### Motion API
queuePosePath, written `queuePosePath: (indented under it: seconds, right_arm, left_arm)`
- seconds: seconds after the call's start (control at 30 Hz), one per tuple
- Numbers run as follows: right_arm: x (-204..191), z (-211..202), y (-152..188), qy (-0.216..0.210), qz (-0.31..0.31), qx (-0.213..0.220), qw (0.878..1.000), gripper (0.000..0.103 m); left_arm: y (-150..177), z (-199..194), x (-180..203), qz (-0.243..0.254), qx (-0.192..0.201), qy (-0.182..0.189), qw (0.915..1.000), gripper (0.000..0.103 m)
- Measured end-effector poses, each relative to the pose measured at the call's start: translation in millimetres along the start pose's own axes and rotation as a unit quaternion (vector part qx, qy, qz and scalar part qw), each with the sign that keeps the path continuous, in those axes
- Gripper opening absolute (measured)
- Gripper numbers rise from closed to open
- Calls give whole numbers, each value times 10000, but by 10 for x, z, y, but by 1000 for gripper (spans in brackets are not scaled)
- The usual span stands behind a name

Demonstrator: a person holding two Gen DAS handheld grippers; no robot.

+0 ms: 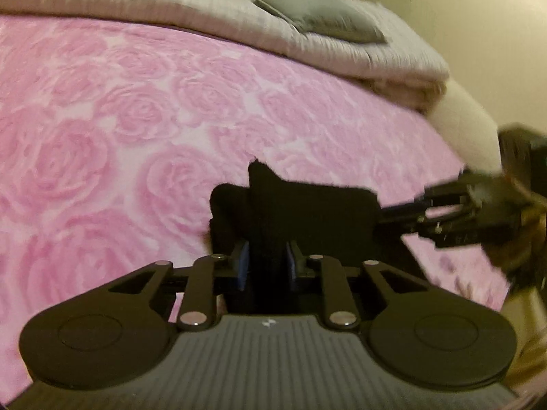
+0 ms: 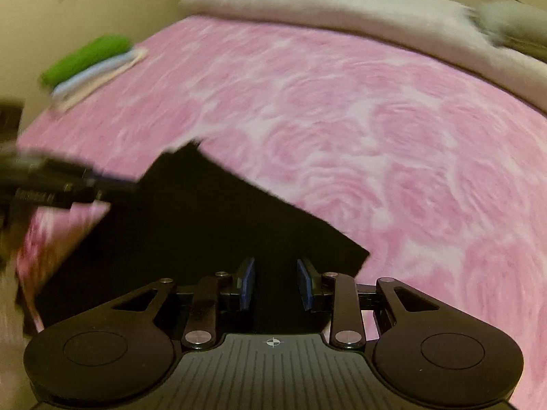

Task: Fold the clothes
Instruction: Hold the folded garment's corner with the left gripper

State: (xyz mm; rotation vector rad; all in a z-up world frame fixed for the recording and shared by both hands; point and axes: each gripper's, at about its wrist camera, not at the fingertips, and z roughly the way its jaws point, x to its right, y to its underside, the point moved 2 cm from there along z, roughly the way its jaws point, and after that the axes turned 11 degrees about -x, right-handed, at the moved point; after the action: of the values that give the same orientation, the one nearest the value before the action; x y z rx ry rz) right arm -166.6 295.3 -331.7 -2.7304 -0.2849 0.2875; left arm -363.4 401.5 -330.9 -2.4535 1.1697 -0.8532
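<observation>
Pink bedspread [image 1: 136, 119]; green folded pile [image 2: 89, 56] only in right view.

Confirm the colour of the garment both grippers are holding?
Black; the black garment shows best in the right wrist view, against the pink rose-patterned bedspread.

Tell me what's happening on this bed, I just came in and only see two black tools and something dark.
A person is folding clothes with a handheld gripper in each hand. Both the left gripper and the right gripper are clamped on one black garment, held between them over the pink rose bedspread. A small pile of folded items, green on top, already sits by the bed's edge. A grey blanket lies at the far end.
</observation>
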Motion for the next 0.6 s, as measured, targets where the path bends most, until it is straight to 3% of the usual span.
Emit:
queuePosePath:
  seconds: [0.13,0.6]
  right_arm:
    - [129,17,20,-357,121,-19,9993,31]
    - [64,27,111,-217,395,267,9986,35]
  left_arm:
    - [-52,-1,-21,69,-61,-17,10000,21]
    - [-194,107,66,119,-147,-442,9988,23]
